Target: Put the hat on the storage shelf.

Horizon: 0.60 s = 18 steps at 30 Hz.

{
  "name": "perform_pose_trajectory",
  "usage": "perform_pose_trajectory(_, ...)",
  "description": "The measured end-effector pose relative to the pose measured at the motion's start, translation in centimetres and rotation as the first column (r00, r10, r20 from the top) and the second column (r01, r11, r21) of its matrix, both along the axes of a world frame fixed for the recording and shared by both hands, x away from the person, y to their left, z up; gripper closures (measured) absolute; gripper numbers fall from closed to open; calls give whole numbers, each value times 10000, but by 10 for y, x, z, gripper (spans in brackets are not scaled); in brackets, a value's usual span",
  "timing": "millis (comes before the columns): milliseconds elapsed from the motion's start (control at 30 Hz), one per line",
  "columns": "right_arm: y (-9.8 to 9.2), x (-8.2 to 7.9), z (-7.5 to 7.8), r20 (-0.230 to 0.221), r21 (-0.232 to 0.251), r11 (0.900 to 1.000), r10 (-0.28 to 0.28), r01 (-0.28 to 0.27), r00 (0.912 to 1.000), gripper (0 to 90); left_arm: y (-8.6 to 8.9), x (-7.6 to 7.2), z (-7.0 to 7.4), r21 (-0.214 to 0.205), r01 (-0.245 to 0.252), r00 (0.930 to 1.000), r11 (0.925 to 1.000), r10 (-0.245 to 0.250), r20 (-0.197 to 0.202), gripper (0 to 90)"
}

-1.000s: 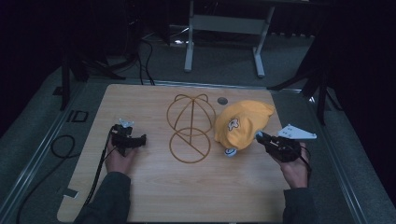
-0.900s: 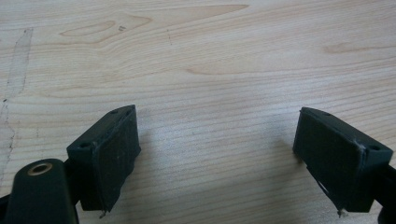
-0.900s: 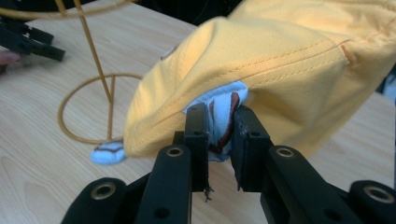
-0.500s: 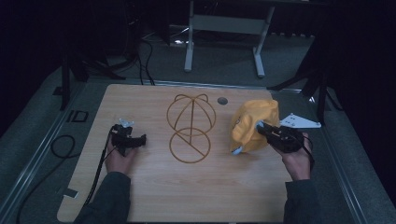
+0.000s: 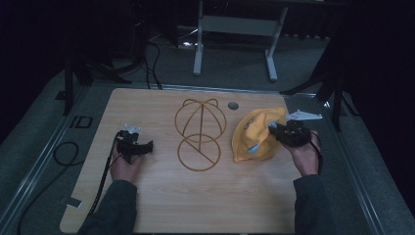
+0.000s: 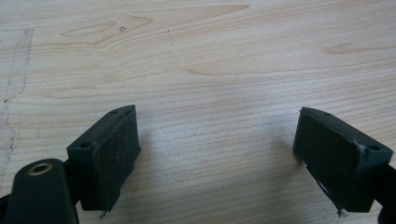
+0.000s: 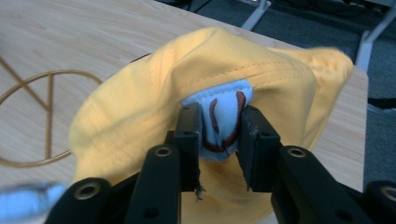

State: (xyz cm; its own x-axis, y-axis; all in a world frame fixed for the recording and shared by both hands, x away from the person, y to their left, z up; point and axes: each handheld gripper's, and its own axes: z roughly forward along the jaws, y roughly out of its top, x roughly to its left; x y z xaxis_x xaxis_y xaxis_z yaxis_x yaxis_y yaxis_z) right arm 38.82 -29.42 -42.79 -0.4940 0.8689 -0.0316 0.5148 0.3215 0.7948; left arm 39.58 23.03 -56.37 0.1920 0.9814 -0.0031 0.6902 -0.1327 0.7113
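The right gripper's [image 7: 218,135] 2 fingers [image 7: 189,140] are pinching a pale blue patch [image 7: 223,122] with brown marks, a piece of the yellow cap [image 7: 140,121]. The pads are pressing on that patch from both sides, though they have just been easing a little wider. In the high view the right gripper [image 5: 274,131] is sitting at the right part of the table [image 5: 161,205], with the hand [image 5: 304,156] behind it and the grey plate [image 5: 304,116] on top. The cap [image 5: 254,137] is bunching up against the gripper, its crown tilting on edge; its lower rim seems to be touching the table, though I cannot tell for sure.

The left gripper's [image 6: 217,154] fingers [image 6: 112,154] are standing wide apart, with bare wood between them. In the high view the left gripper [image 5: 147,146] is resting low at the left part of the table, the left hand [image 5: 125,164] gripping it and the cable [image 5: 103,181] trailing back along the sleeve.

Between the 2 grippers a wire stand [image 5: 199,134] is standing on the table: a domed frame above a flat ring, with nothing on it. It is sitting just left of the cap, apart from it. A small round grey disc [image 5: 233,105] is lying near the far edge, beyond the cap.
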Motion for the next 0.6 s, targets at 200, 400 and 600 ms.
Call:
perform_pose_trajectory(200, 2, 6, 4, -196, -254, 9996, -102, 97, 9998, 631, 0, 0, 0, 2, 1, 10000, 10000, -1, -2, 146)
perform_pose_trajectory(400, 6, 6, -1, -405, -525, 9986, -14, -7, 9992, 598, 0, 0, 0, 3, 1, 10000, 10000, -1, -3, 146)
perform_pose_trajectory(600, 6, 6, -2, -451, -719, 9974, -98, 66, 9989, 526, 0, 0, 0, 2, 1, 10000, 10000, -1, -5, 146)
